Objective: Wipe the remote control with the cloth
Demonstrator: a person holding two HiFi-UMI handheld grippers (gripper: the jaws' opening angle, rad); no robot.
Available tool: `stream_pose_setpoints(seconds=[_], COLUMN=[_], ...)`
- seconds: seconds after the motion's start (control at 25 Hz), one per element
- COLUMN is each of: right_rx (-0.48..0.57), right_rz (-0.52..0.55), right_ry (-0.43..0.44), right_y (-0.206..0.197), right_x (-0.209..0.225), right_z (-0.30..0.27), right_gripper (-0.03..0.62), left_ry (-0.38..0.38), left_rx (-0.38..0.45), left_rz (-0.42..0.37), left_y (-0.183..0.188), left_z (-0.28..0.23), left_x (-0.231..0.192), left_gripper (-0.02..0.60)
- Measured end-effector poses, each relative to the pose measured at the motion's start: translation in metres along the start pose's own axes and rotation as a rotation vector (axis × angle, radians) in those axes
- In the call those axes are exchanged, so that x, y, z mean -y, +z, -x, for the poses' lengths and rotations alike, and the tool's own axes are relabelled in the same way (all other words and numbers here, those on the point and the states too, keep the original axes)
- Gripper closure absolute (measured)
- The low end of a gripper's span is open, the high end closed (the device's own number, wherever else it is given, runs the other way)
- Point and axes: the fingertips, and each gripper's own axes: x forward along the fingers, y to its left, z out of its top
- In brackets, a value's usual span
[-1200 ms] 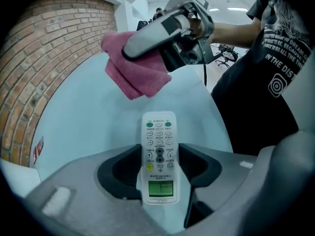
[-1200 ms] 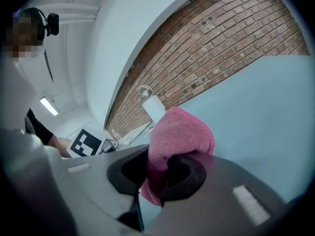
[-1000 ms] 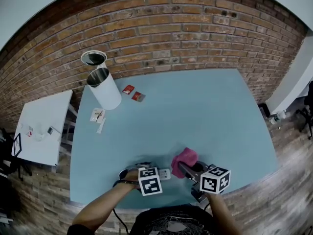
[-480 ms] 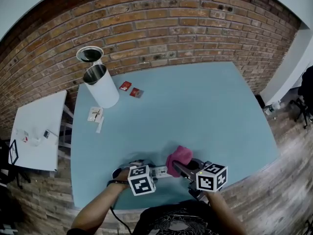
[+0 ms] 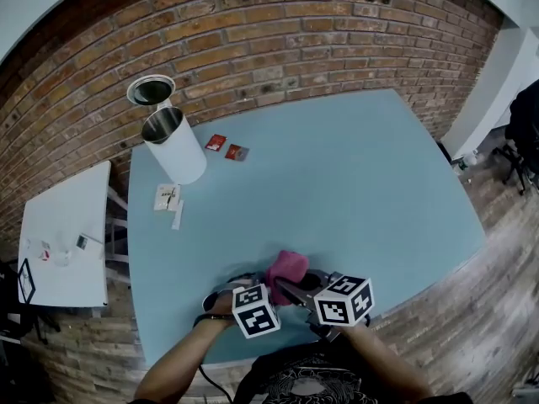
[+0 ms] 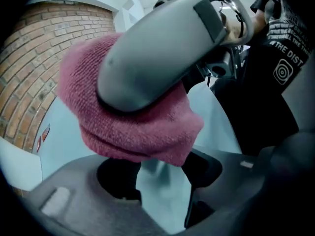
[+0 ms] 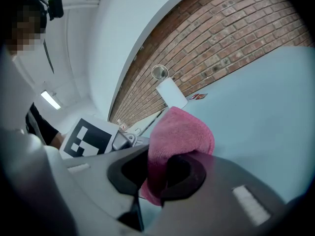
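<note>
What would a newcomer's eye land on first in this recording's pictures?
The pink cloth, pinched in the right tool at the near edge of the blue table, stands out first. The left tool meets it there, seemingly clamping the pale remote control beneath the cloth. At the table's far left, a white open-topped canister stands by the brick wall.

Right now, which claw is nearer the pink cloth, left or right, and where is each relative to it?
Right. The right claw is shut on the pink cloth, pinching a fold. The left claw faces the cloth close by and is not gripping it.
</note>
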Motion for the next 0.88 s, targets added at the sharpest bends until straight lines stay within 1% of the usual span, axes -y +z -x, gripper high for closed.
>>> stream_pose_setpoints(seconds=[0.08, 0.16, 0.2, 0.24, 0.52, 0.88], right_rx=[0.003, 0.001, -0.001, -0.002, 0.006, 0.009], right_rz=[-0.008, -0.012, -0.014, -0.018, -0.044, -0.074], right_ry=[-0.007, -0.015, -0.02, -0.026, -0.024, 0.005], right_y=[-0.003, -0.005, -0.006, -0.007, -0.009, -0.01], right_x=[-0.002, -0.002, -0.001, 0.001, 0.008, 0.022], right_z=[-0.008, -0.012, -0.012, -0.012, -0.005, 0.013], right_gripper=[0.533, 0.533, 0.533, 0.533, 0.533, 0.533], left_ry=[-0.026, -0.062, -0.078, -0.089, -0.099, -0.107], left_rx=[-0.012, -0.028, -0.034, -0.041, -0.13, -0.165], left_rz=[0.019, 0.058, 0.075, 0.083, 0.078, 0.083], left_y=[-0.003, -0.005, -0.004, -0.003, -0.003, -0.003], left_z=[-0.001, -0.002, -0.002, -0.002, -0.005, -0.005], left_x=[0.0, 0.001, 0.002, 0.002, 0.003, 0.004], left_gripper=[0.331, 0.333, 0.345, 0.345, 0.344, 0.342])
